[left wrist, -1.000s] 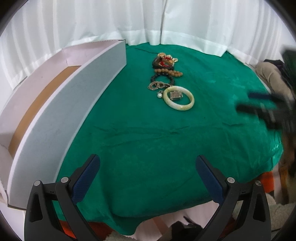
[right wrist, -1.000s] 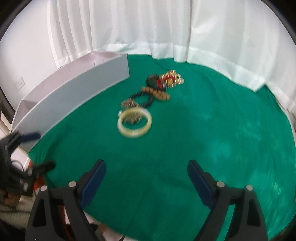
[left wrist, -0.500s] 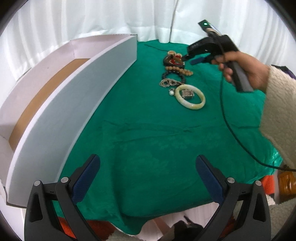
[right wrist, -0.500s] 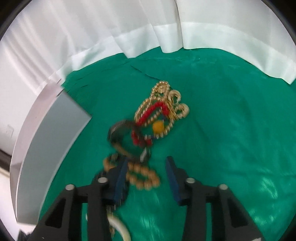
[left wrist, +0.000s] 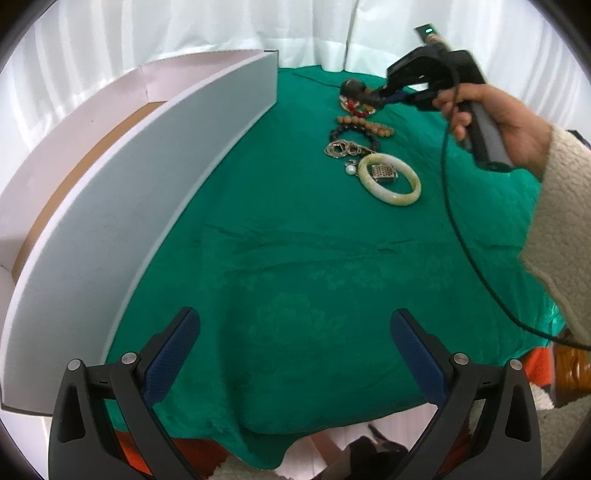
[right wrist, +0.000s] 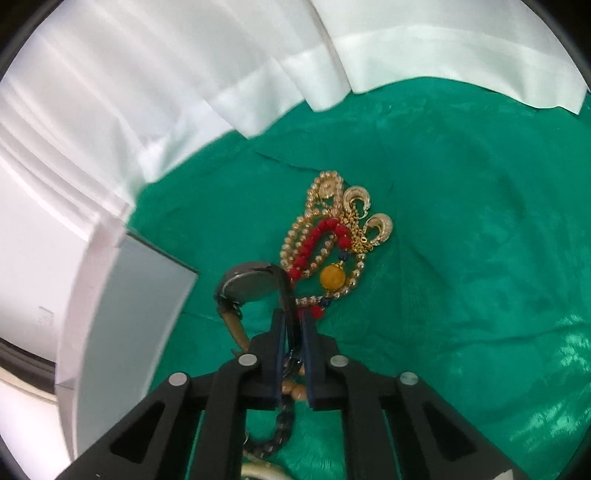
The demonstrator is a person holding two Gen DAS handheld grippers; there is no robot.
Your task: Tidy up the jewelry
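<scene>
A row of jewelry lies on the green cloth (left wrist: pixel 295 240): a pale jade bangle (left wrist: pixel 390 179) with a silver pendant inside it, silver chains (left wrist: pixel 341 148), a dark bead bracelet (left wrist: pixel 351 133), a brown bead bracelet (left wrist: pixel 364 121), and a gold and red necklace (right wrist: pixel 328 236). My right gripper (right wrist: pixel 293 321) is shut on the strap of a dark wristwatch (right wrist: pixel 251 286) at the far end of the row; it also shows in the left wrist view (left wrist: pixel 384 96). My left gripper (left wrist: pixel 295 332) is open and empty above the cloth's near edge.
A long white cardboard box (left wrist: pixel 110 206) with a brown floor stands along the left side of the cloth. White curtains (left wrist: pixel 221 26) hang behind. A black cable (left wrist: pixel 454 221) trails from the right gripper's handle across the right side.
My right gripper has closed on the watch strap and lifted the watch off the necklace. My left gripper has stayed open in place.
</scene>
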